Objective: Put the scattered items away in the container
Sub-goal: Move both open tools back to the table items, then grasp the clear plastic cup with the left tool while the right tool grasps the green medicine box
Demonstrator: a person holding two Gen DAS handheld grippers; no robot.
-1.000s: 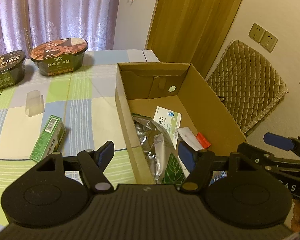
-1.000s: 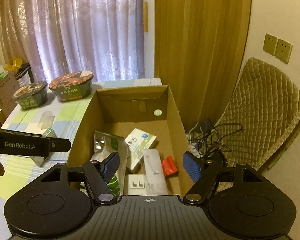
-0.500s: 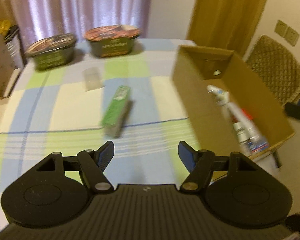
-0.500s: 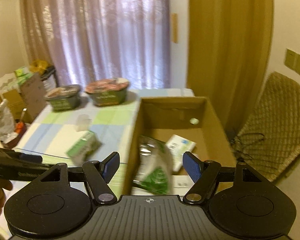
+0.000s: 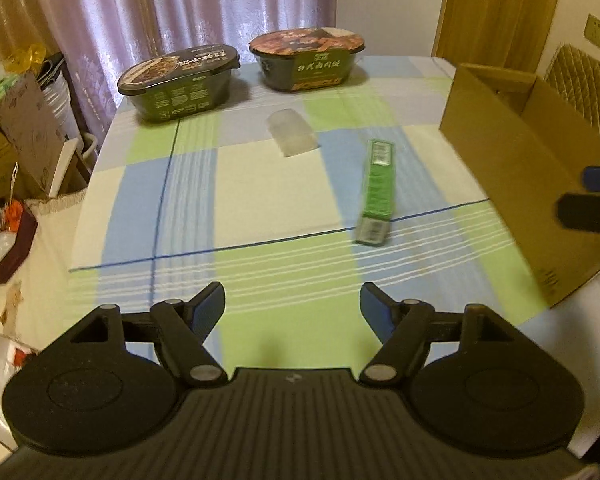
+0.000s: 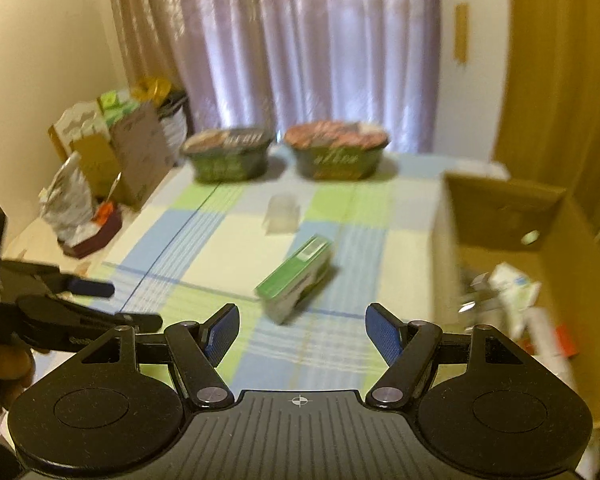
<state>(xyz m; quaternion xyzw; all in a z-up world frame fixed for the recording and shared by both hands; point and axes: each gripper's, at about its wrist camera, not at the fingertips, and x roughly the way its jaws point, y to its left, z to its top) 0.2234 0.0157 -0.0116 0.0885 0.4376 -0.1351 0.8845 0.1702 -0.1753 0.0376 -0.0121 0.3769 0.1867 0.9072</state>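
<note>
Left wrist view: the left gripper [image 5: 292, 300] is hovering above the checked tablecloth [image 5: 260, 184] with its two blue-padded fingers spread wide and nothing between them. The green box [image 5: 377, 190] is lying flat on the cloth ahead and slightly right of the fingers, its long axis pointing away from the camera. The clear plastic cup [image 5: 292, 133] is lying on its side farther back, apart from the green box. Two sealed noodle bowls, the left bowl [image 5: 180, 78] and the right bowl [image 5: 306, 58], are standing side by side at the far edge near the curtain [image 5: 204, 4]. The cardboard box [image 5: 512, 168] is sitting at the right edge of the table, open side up; its contents are hidden in this view.

Right wrist view: the right gripper [image 6: 300, 330] is also holding its fingers wide apart and empty, just short of the green box. The picture is blurring with motion. Inside the cardboard box, white packets [image 6: 516, 284] and a red item [image 6: 566, 344] are lying on the floor. The left gripper is showing at the left edge.
</note>
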